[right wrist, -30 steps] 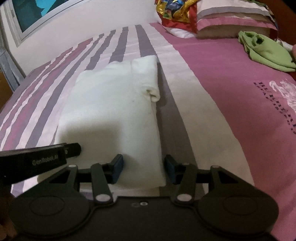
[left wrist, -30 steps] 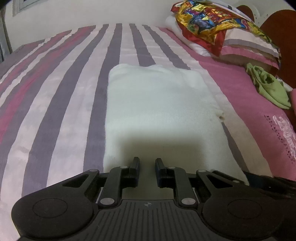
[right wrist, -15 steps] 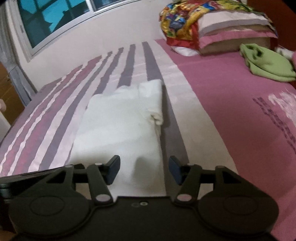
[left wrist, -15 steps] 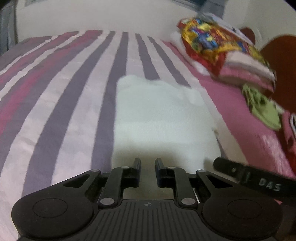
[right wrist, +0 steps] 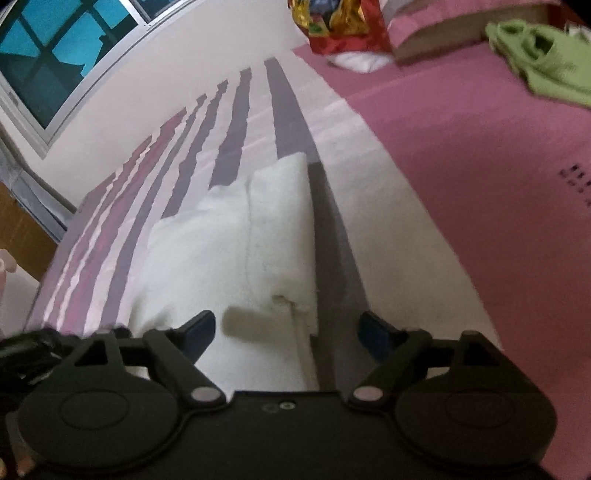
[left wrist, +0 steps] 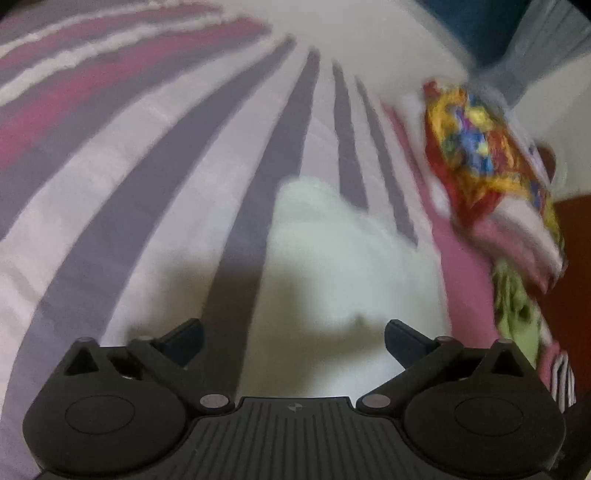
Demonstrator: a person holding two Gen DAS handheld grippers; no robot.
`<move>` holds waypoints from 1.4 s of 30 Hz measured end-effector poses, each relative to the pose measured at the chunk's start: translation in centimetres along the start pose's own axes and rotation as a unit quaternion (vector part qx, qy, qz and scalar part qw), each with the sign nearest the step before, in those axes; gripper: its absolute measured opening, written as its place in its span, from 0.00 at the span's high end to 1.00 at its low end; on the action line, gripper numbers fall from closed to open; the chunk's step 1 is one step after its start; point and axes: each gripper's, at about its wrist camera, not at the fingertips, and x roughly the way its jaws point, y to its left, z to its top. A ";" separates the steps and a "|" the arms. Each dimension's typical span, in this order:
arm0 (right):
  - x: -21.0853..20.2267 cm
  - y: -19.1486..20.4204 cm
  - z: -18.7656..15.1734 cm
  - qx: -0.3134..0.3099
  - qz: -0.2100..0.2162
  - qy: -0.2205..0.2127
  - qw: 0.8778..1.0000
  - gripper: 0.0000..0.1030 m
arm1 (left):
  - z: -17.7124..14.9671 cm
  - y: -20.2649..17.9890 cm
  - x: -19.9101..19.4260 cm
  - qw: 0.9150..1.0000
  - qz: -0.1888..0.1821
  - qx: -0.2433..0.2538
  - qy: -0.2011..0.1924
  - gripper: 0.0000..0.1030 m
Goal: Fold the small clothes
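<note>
The left hand-held gripper is opening wide, pinching nothing. The right hand-held gripper is opening too, also pinching nothing. Just past both lies the folded white cloth on the striped bed. Far to the right sit a green cloth and colourful pillows.

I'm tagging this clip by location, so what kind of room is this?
Most likely a bedroom: a bed with a striped bedsheet, stacked pillows at its head, and a window in the wall beside it.
</note>
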 end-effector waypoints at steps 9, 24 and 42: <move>1.5 0.2 -0.1 -0.025 0.013 0.012 1.000 0.15 | -0.9 2.0 4.4 0.993 -0.080 -0.053 0.069 0.10; 1.6 3.4 -0.1 -0.009 0.100 -0.009 0.995 0.67 | 0.2 0.4 2.6 0.995 -0.084 -0.047 0.042 0.69; 1.8 14.7 -0.4 -0.061 0.197 -0.019 0.978 0.66 | 6.8 10.6 -5.3 0.998 -0.040 -0.042 -0.006 0.68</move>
